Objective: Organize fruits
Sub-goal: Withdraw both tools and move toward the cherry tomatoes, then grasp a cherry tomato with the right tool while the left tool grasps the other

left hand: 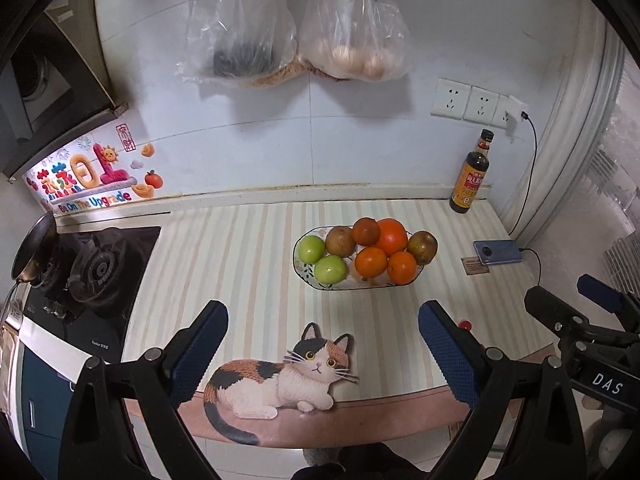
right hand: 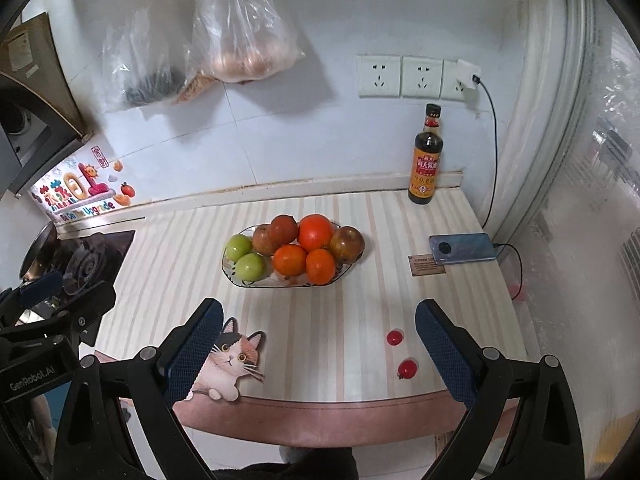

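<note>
Hovering wide open, both empty: left gripper (left hand: pixel 322 344) and right gripper (right hand: pixel 318 346), short of the fruit plate (right hand: pixel 240 280). Two small red fruits (right hand: pixel 394 337) lay loose on the tabletop (right hand: pixel 340 320), right-front of the plate. Likely starting step; next, pinching one gently.

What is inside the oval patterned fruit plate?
The oval patterned plate holds two green apples, three oranges and three reddish-brown apples. Much of the plate's floor is covered by the fruit, so anything beneath cannot be seen.
</note>
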`<state>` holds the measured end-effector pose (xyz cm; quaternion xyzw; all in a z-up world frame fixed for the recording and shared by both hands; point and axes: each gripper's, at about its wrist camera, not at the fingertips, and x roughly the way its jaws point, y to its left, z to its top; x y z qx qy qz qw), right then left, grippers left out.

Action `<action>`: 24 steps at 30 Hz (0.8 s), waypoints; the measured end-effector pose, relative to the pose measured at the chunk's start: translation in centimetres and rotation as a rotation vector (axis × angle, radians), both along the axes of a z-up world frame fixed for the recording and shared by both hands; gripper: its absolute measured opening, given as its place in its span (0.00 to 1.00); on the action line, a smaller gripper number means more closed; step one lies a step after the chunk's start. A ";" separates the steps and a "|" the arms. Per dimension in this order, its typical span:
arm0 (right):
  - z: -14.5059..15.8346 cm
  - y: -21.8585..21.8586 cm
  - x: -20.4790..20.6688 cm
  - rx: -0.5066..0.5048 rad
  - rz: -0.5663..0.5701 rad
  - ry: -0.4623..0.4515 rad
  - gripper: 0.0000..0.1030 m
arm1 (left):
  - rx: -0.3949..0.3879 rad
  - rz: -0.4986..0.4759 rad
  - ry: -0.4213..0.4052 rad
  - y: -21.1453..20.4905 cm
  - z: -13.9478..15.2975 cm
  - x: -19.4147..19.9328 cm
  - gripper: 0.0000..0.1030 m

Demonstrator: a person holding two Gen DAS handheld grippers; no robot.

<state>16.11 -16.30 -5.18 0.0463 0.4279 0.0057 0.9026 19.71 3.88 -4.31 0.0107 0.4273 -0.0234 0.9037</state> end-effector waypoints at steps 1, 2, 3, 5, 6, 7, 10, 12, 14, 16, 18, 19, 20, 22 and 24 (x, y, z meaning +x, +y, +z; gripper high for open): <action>0.2 0.2 -0.5 -0.005 0.001 -0.004 0.96 | -0.005 0.003 -0.006 0.1 0.2 -0.4 0.95; 0.3 0.2 -0.6 -0.003 0.004 -0.006 0.96 | -0.007 0.003 -0.011 0.2 0.2 -0.7 0.95; 0.4 0.4 -1.1 -0.009 0.004 -0.009 0.96 | -0.007 0.002 -0.017 0.3 0.4 -1.0 0.95; 0.6 0.6 -1.7 -0.009 0.007 -0.013 0.96 | -0.008 0.002 -0.023 0.4 0.5 -1.6 0.95; 0.7 0.7 -2.0 -0.012 0.005 -0.015 0.96 | -0.008 0.002 -0.026 0.4 0.6 -1.7 0.95; 0.8 0.7 -2.3 -0.012 0.004 -0.018 0.96 | -0.005 0.001 -0.026 0.4 0.6 -2.0 0.95; 1.1 0.6 -2.9 -0.004 -0.001 -0.024 0.96 | -0.005 0.004 -0.026 0.6 0.6 -2.5 0.95; 1.4 0.7 -3.4 -0.002 -0.006 -0.030 0.96 | -0.007 0.005 -0.026 0.7 0.5 -2.8 0.95; 1.5 0.7 -3.6 0.005 -0.009 -0.034 0.96 | -0.006 0.004 -0.026 0.7 0.5 -3.0 0.95; 1.5 0.7 -4.0 0.008 -0.020 -0.037 0.96 | -0.011 0.006 -0.023 0.9 0.5 -3.3 0.95; 1.4 0.4 -4.2 0.033 -0.025 -0.030 0.96 | -0.013 0.004 -0.018 0.9 0.5 -3.4 0.95; 1.3 0.0 -4.3 0.049 -0.032 -0.031 0.96 | -0.008 0.001 -0.019 0.8 0.5 -3.3 0.95; 1.1 -0.3 -4.2 0.052 -0.039 -0.032 0.96 | -0.005 0.000 -0.019 0.8 0.4 -3.4 0.95; 0.4 -1.5 -3.9 0.092 -0.046 -0.017 0.97 | 0.009 0.001 -0.005 0.4 -0.1 -3.0 1.00; -0.4 -2.7 -3.4 0.137 -0.046 -0.003 0.97 | 0.016 0.013 0.012 -0.1 -0.9 -2.3 1.00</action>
